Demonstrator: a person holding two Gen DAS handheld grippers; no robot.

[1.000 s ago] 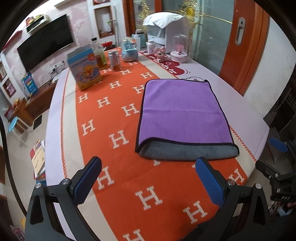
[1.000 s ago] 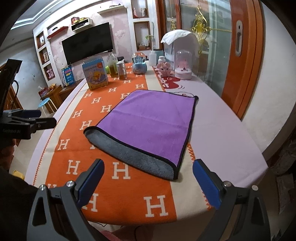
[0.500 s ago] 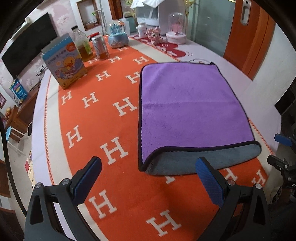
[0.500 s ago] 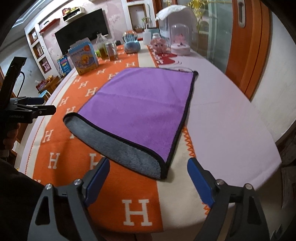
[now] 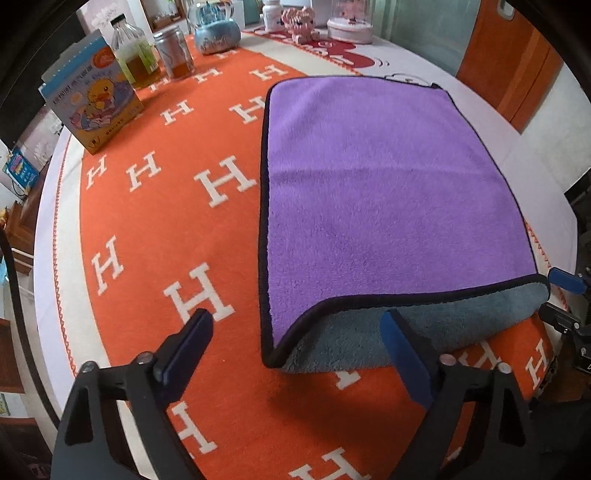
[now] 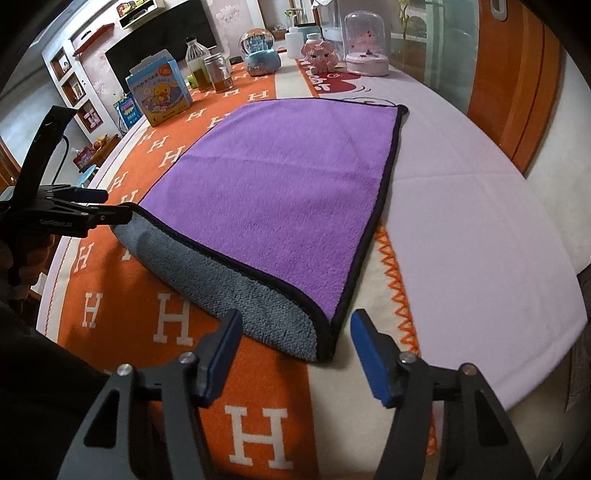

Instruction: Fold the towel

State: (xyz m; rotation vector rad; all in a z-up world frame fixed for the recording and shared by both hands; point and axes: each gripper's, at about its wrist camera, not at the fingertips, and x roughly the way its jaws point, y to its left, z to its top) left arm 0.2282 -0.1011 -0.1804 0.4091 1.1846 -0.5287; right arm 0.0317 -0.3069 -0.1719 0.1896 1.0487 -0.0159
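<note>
A purple towel [image 5: 384,192] with a black hem and grey underside lies folded once on the orange H-pattern cloth; it also shows in the right wrist view [image 6: 280,188]. Its grey lower layer sticks out along the near edge. My left gripper [image 5: 295,341] is open, low over the table, its jaws either side of the towel's near left corner. My right gripper [image 6: 295,343] is open, its jaws either side of the near right corner. Neither holds anything. Each gripper shows at the edge of the other's view.
At the far end stand a duck-print box [image 5: 92,107], a bottle [image 5: 135,51], a jar [image 5: 173,53], a snow globe [image 5: 216,27], a pink toy [image 5: 301,22] and a domed ornament [image 6: 365,44]. The table edge [image 6: 554,332] curves close on the right.
Both grippers have moved forward and down toward the towel's near edge. Each now sits at a near corner. Both stay open. The towel has not moved.
</note>
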